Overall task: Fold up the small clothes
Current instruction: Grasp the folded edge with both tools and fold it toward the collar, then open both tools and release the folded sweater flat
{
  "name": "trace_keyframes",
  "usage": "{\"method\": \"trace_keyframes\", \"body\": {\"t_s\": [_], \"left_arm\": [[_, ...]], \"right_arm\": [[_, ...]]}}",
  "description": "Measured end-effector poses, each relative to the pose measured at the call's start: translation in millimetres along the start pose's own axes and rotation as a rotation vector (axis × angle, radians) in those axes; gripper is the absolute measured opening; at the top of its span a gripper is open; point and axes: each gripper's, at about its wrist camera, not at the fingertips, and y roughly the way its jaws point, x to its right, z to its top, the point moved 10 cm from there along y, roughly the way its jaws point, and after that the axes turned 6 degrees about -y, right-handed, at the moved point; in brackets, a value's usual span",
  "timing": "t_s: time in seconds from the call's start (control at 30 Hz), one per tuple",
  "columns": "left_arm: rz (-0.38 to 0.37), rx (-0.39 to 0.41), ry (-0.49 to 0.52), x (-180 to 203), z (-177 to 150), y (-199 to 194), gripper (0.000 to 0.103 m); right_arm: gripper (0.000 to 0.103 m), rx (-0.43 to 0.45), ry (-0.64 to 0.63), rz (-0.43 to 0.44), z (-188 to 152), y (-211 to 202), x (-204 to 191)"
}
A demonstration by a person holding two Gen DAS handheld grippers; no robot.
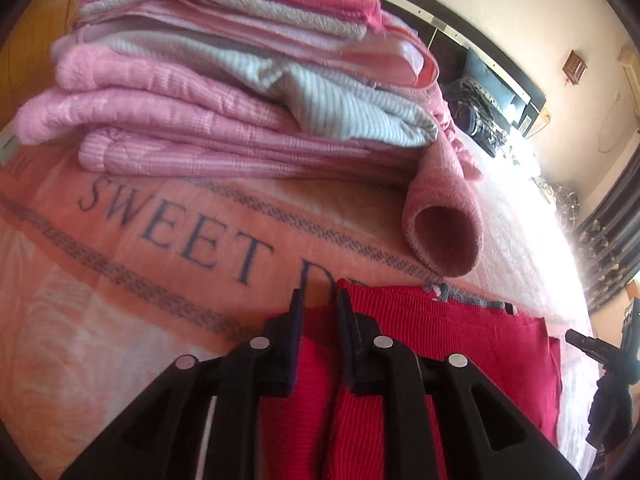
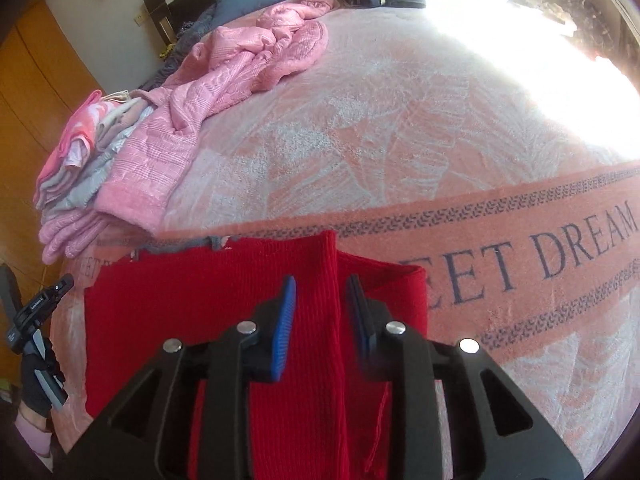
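A red knitted garment (image 2: 208, 320) is spread flat on the pink bedspread (image 2: 400, 128), at the near edge of the bed, just below the band lettered "SWEET DREAM". A raised fold of it is seen between the blue pads of the right gripper (image 2: 320, 312), and another fold between the fingers of the left gripper (image 1: 320, 312); whether either is pinched tight cannot be told. A stack of folded pink and grey clothes (image 1: 224, 80) is seen at the bed's left edge, with a loose pink garment (image 2: 240, 64) beside it.
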Motion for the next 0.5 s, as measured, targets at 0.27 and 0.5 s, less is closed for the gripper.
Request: {"method": "trace_keyframes", "body": {"t_s": [0.27,0.5], "left_arm": [[-0.107,-0.083,0.209,43,-75,-85,0.037],[-0.139,-0.238,0.126,38,-152,-80,0.049]], "right_arm": [[0.037,-0.163,-0.036,0.060,-110,-52,-5],[0.037,-0.217,0.011,0.114,-168,-44,-1]]}}
